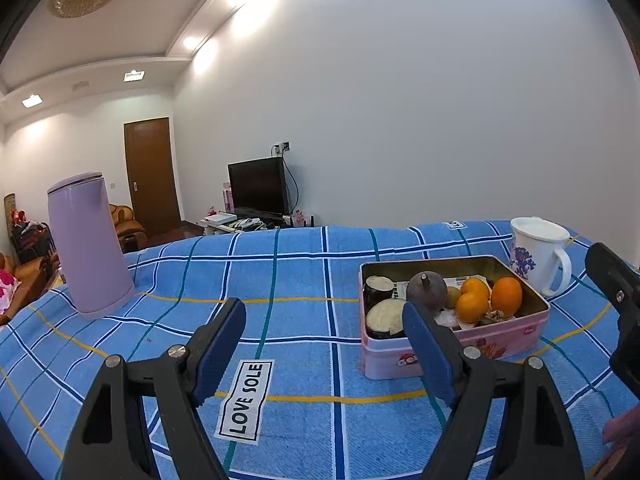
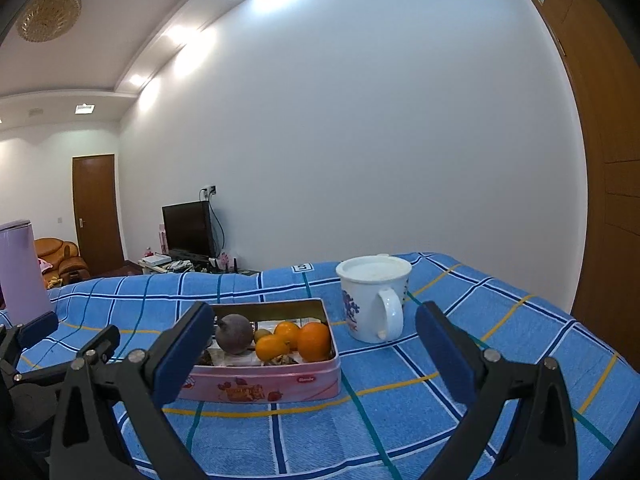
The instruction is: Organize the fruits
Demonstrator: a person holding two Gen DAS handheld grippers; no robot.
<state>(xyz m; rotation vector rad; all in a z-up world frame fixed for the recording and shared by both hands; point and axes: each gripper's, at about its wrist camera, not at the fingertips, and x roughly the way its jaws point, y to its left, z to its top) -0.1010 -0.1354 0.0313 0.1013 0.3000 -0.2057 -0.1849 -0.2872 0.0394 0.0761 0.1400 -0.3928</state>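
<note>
On blue checked cloth (image 2: 400,420) | pink tin (image 2: 280,390) holds oranges (image 2: 314,340), dark round fruit (image 2: 235,334) | left gripper (image 1: 324,340) and right gripper (image 2: 316,344) both spread, empty | risk: packed round fruit could roll out; wide fingers may knock white mug (image 2: 374,300) just beside tin

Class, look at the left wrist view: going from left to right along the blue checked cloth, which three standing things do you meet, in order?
Purple kettle → pink tin of fruit → white flowered mug.
</note>
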